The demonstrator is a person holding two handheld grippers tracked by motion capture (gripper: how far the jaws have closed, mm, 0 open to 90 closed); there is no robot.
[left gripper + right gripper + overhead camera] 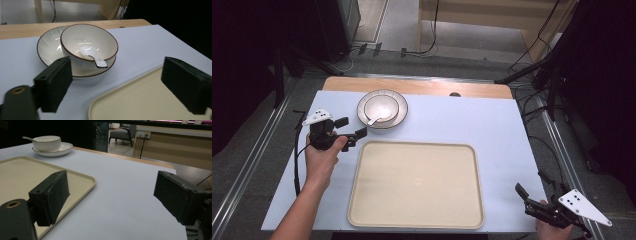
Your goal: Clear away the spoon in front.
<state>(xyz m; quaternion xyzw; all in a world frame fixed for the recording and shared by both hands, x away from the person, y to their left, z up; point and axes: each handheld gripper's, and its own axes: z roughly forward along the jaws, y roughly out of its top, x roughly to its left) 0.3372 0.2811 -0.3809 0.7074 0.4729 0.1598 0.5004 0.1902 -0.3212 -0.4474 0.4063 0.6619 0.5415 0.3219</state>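
A white bowl (381,106) with a brown rim stands in a matching plate (399,114) at the far left of the table. A white spoon (375,120) lies in the bowl, its handle over the near rim. A large cream tray (417,185) lies bare at the front centre. My left gripper (353,128) is open just left of the tray's far corner and points at the bowl (100,37), spoon (94,57) and plate (47,46); nothing is between its jaws. My right gripper (530,183) is open at the table's front right corner, right of the tray (20,175).
A pale blue sheet (472,120) covers the table, with a wooden strip (422,86) bare along the far edge. Beyond the table are cables and dark stands on the floor (532,70). The sheet to the right of the tray is bare.
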